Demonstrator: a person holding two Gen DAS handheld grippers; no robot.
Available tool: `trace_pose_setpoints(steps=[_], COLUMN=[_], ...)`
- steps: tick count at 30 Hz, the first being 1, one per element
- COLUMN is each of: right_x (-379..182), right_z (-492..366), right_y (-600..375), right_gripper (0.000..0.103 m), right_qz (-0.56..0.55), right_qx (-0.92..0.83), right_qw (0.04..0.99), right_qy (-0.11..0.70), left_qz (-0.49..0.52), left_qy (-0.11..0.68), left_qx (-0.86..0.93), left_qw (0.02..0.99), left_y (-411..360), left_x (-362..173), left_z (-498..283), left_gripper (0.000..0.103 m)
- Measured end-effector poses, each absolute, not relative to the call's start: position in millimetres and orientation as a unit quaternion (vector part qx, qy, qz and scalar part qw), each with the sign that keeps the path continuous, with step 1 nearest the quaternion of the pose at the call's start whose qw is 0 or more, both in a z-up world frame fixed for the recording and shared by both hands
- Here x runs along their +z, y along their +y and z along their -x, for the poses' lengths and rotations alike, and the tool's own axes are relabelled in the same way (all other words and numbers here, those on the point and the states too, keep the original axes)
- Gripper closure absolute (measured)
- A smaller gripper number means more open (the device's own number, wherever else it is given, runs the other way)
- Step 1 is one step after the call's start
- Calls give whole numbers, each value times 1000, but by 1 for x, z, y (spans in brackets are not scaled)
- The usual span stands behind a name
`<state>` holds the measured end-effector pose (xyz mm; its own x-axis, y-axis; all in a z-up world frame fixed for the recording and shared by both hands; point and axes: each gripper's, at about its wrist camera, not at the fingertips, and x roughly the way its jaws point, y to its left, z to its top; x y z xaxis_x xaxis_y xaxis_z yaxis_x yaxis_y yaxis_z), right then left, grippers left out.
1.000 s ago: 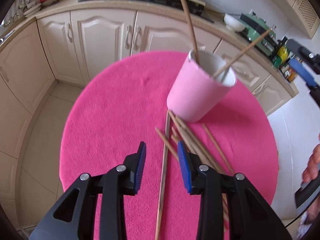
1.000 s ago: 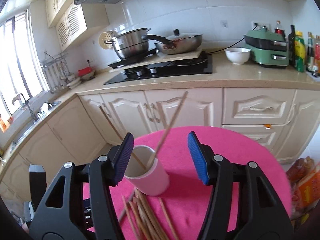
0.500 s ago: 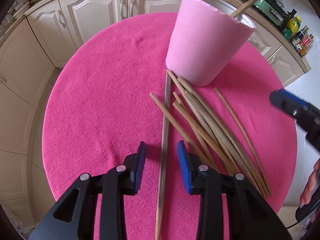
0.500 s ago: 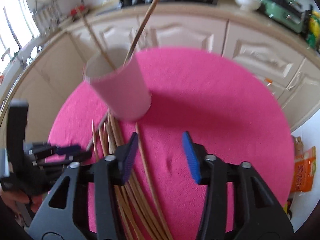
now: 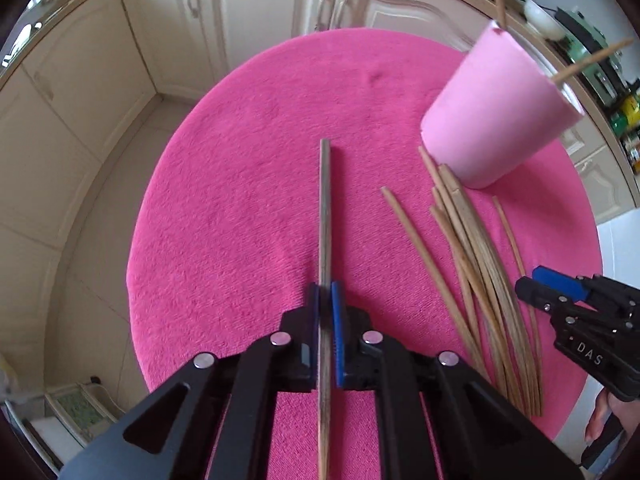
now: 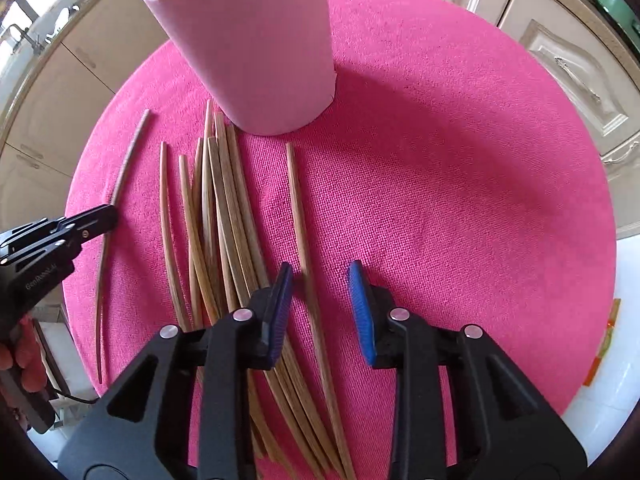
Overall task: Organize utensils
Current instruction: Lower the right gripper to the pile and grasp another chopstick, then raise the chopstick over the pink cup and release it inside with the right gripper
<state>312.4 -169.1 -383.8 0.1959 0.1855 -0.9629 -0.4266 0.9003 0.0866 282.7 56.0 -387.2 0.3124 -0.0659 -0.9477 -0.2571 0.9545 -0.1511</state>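
Note:
My left gripper [image 5: 326, 294] is shut on a dark wooden chopstick [image 5: 325, 216] that points away over the pink round table [image 5: 248, 184]. It also shows in the right wrist view [image 6: 120, 188], with the left gripper [image 6: 102, 216] around it. A pink cup [image 5: 496, 112] holding two chopsticks stands at the far right. Several loose chopsticks [image 5: 468, 248] lie fanned out below it. My right gripper [image 6: 320, 284] is open, low over the table, its jaws on either side of a single chopstick [image 6: 304, 240]. The cup [image 6: 256, 48] stands just beyond.
Cream kitchen cabinets [image 5: 240, 12] run behind the table, with a countertop holding a bowl [image 5: 540, 20] and appliances at far right. The floor [image 5: 108, 208] lies to the left of the table.
My left gripper has closed on the dark chopstick and carried it left, away from the pile. My right gripper has dropped lower and closer, straddling the single chopstick.

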Motion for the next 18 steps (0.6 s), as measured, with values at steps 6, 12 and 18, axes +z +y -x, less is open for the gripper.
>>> trace_pose_setpoints(steps=[6,12,18], right_x=[-384,-377,-350], right_z=[-314,-311,-302], right_y=[-164,-180,-215], right_gripper=[93,96,97], right_qz=[121,71,-25], right_qx=[198,197,197], right_qw=[766,787,821], right_qy=[599,581,536], left_qz=[138,145,166], left_qy=[580,532,471], left_qx=[62,51,30], left_qw=[800,833,866], left_y=[55,45,45], left_x=[-386,-360,-330], left_z=[-293,-288,-275], left_gripper=[96,97,97])
